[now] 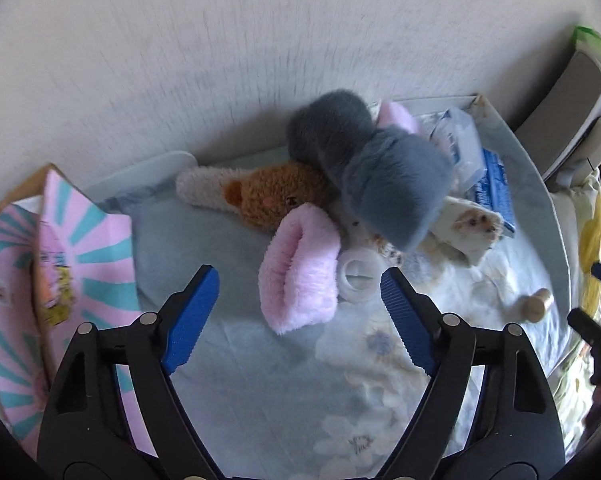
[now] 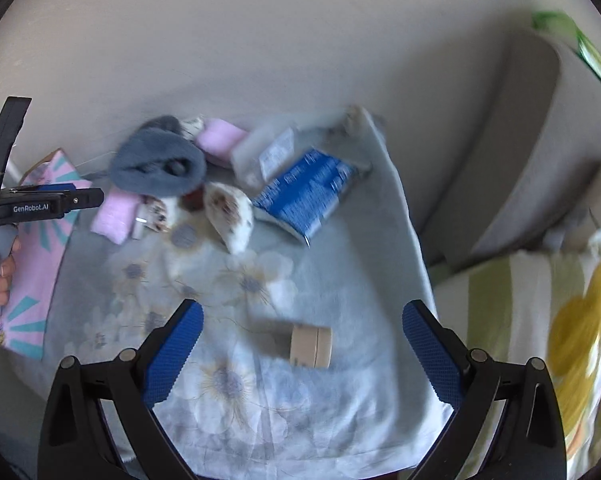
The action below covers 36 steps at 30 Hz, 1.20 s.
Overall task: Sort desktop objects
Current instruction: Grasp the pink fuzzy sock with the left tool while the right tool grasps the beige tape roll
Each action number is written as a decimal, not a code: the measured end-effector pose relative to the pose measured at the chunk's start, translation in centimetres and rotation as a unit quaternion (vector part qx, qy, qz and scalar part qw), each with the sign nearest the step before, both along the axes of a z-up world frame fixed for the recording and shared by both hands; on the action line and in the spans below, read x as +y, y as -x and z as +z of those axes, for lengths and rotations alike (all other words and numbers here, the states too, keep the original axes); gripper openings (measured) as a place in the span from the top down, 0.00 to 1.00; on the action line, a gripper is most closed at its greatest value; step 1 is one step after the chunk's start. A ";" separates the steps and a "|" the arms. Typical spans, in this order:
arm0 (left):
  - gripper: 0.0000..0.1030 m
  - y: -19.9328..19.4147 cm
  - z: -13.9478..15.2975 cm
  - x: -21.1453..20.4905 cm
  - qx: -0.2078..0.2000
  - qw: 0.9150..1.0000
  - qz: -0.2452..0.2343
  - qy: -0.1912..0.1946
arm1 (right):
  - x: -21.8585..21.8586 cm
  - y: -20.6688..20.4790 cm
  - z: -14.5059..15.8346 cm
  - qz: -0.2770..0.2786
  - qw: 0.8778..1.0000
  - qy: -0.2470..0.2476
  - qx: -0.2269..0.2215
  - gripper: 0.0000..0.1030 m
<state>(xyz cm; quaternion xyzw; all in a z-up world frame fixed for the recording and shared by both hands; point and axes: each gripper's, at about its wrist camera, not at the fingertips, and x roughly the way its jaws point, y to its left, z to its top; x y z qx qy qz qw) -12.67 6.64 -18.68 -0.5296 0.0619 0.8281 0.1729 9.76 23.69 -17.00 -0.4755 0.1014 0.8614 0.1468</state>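
My left gripper (image 1: pixel 296 304) is open and empty, hovering just before a pink fluffy cuff (image 1: pixel 298 270) and a white tape roll (image 1: pixel 358 276). Behind them lie a grey fluffy earmuff (image 1: pixel 380 164), a brown plush bear (image 1: pixel 276 196) and a white paw-shaped plush (image 1: pixel 472 224). My right gripper (image 2: pixel 302 344) is open and empty above a small tan cylinder (image 2: pixel 310 346) on the floral cloth (image 2: pixel 340 400). The right wrist view also shows the grey earmuff (image 2: pixel 156 164), the paw plush (image 2: pixel 230 212), a blue packet (image 2: pixel 304 196) and the left gripper's body (image 2: pixel 40 204).
A pink and teal carton (image 1: pixel 60 264) stands open at the left edge of the table. A clear plastic bag (image 2: pixel 268 152) lies by the wall. A grey padded headboard (image 2: pixel 520 160) and a yellow flowered bed cover (image 2: pixel 540 320) are to the right.
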 end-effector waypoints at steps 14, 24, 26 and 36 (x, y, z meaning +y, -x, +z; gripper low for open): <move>0.29 1.2 -4.1 -0.8 -0.037 0.999 -0.005 -0.014 | 0.6 0.6 -4.2 -0.027 0.998 0.012 -0.048 0.39; 0.67 0.9 -3.8 -1.2 -0.045 0.999 -0.014 -0.023 | 0.5 0.2 -4.8 -0.036 0.997 0.024 -0.059 0.61; 0.73 0.8 -3.7 -1.3 -0.040 0.999 -0.013 -0.026 | 0.5 0.2 -5.0 -0.038 0.997 0.029 -0.064 0.70; 0.77 -0.1 -1.3 -1.3 -0.021 0.999 -0.012 -0.028 | -0.2 -0.7 -3.1 -0.031 0.998 0.025 -0.048 0.75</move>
